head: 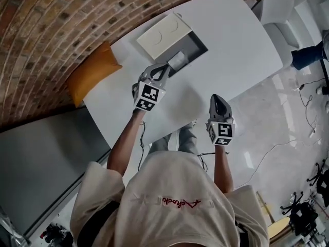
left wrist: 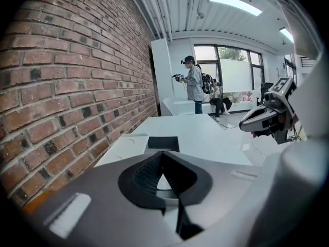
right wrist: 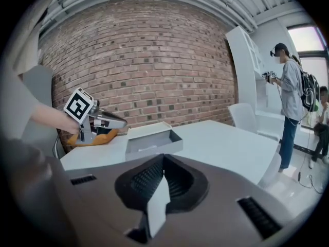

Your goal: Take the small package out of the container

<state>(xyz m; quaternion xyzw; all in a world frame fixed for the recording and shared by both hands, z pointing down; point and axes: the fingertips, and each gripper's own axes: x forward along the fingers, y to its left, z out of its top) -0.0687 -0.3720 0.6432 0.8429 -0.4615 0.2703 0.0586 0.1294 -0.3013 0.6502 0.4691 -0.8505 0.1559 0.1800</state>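
An open grey container (head: 194,44) stands on the white table (head: 236,40), with its white lid (head: 163,34) lying behind it. The small white package (head: 177,59) lies at the container's near corner and shows as a pale strip (right wrist: 145,148) inside the grey container (right wrist: 154,140). My left gripper (head: 165,70) is shut and empty, its tip just short of the package. From its own view, my left gripper (left wrist: 162,154) points at the dark container opening (left wrist: 163,144). My right gripper (head: 218,98) is shut and empty over the table's near edge. The right gripper's own jaws (right wrist: 163,158) meet at the tip.
An orange cushion (head: 95,71) lies at the table's left end against the brick wall. A white chair (head: 280,14) stands at the far right. Cables (head: 308,133) lie on the floor to the right. A person (right wrist: 290,96) stands by the windows.
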